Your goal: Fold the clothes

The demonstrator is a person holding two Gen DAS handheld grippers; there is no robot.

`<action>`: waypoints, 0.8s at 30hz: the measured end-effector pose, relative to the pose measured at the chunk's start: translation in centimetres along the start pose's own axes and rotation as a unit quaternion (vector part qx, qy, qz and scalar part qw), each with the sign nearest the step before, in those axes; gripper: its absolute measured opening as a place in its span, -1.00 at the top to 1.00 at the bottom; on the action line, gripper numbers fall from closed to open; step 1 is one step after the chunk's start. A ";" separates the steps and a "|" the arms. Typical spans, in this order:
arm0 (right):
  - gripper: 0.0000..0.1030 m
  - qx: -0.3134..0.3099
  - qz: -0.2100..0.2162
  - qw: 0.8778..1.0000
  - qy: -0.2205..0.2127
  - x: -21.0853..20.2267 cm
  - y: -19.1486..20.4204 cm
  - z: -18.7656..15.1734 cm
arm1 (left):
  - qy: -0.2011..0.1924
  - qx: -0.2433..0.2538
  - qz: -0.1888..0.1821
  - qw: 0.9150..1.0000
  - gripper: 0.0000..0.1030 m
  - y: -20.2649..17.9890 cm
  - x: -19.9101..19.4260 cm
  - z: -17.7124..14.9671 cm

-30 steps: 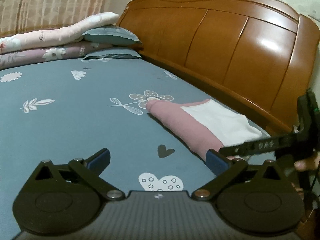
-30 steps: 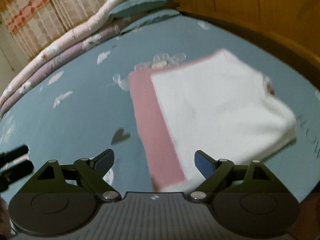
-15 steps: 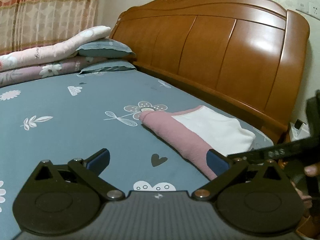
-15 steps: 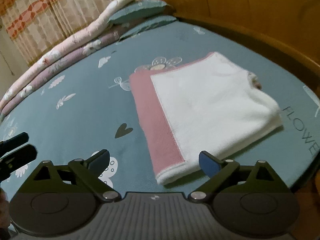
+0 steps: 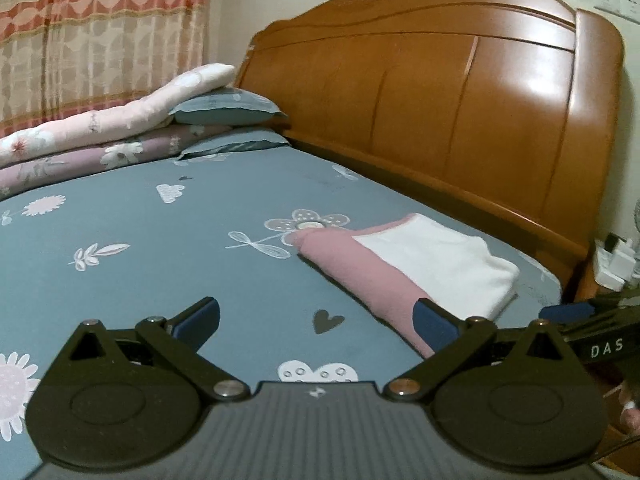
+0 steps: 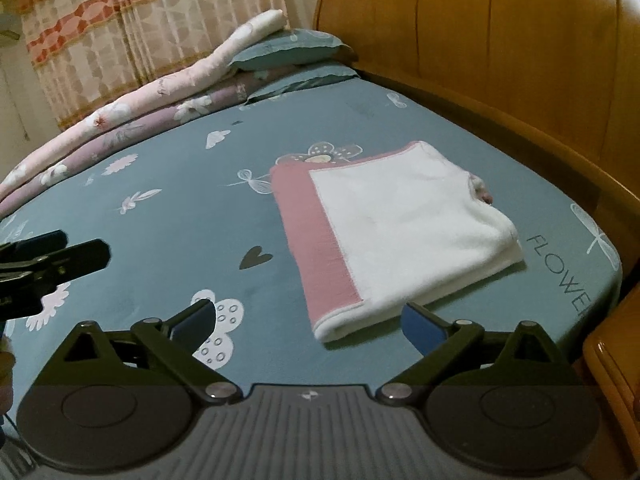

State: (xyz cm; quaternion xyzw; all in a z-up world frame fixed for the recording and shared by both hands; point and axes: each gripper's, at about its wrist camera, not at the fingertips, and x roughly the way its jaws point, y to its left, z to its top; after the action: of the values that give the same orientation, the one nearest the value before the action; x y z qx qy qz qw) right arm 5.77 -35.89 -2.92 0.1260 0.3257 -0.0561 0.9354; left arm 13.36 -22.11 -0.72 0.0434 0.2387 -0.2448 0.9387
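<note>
Right wrist: soft, rectangular pink-and-white folded garment (image 6: pixel 400 232).

The folded garment (image 6: pixel 400 236) lies flat on the bed (image 6: pixel 168 248) near its headboard-side corner. Pillows (image 6: pixel 292 52) and rolled quilts (image 6: pixel 132 112) sit stacked along the far edge, beside the headboard (image 5: pixel 460 100).
</note>
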 end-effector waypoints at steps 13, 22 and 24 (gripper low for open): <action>-1.00 -0.015 -0.020 0.999 -0.046 -5.2 3.0 -2.5 | 0.016 -0.014 -0.060 0.998 -0.99 -1.4 -1.6 -0.7; -1.00 -0.015 -0.058 0.997 -0.045 -6.1 3.9 -3.6 | 0.087 -0.030 -0.018 0.996 -0.99 -1.0 -1.3 -1.7; -1.00 -0.014 -0.068 0.996 -0.047 -6.1 4.0 -3.5 | 0.092 -0.030 -0.012 0.995 -0.99 -1.0 -1.6 -1.8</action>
State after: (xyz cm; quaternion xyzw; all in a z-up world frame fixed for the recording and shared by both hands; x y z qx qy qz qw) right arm -0.36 -30.99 -1.00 0.0874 0.2899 -0.1209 0.9453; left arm 10.93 -21.94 -1.53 0.0351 0.3317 -0.2440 0.9106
